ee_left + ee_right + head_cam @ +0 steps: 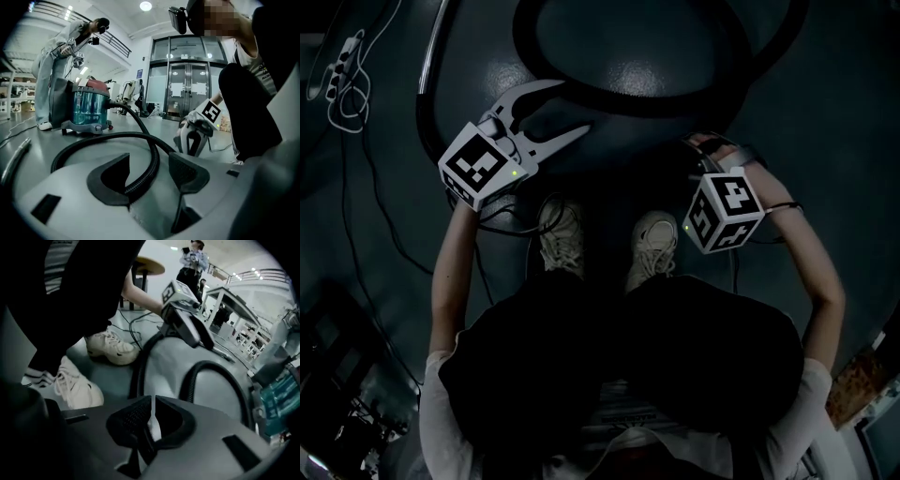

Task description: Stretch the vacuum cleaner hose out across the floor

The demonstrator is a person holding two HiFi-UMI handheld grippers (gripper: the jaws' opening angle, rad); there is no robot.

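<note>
The black ribbed vacuum hose (609, 98) lies in loops on the dark floor ahead of me. My left gripper (567, 108) is open at the near edge of one loop. In the left gripper view the hose (151, 159) runs along the floor between the spread jaws of the left gripper (149, 171), and the pads do not press on it. The hose leads back to the teal canister vacuum (89, 110). My right gripper (151, 416) is shut with nothing between its pads, held over the floor to the right; its marker cube (724, 211) faces the head camera.
The metal wand (431, 56) curves along the floor at the left, beside a power strip (342, 70) with white cable. My shoes (562, 234) stand between the grippers. Another person (51, 70) stands behind the vacuum. Glass doors (187, 89) close off the far side.
</note>
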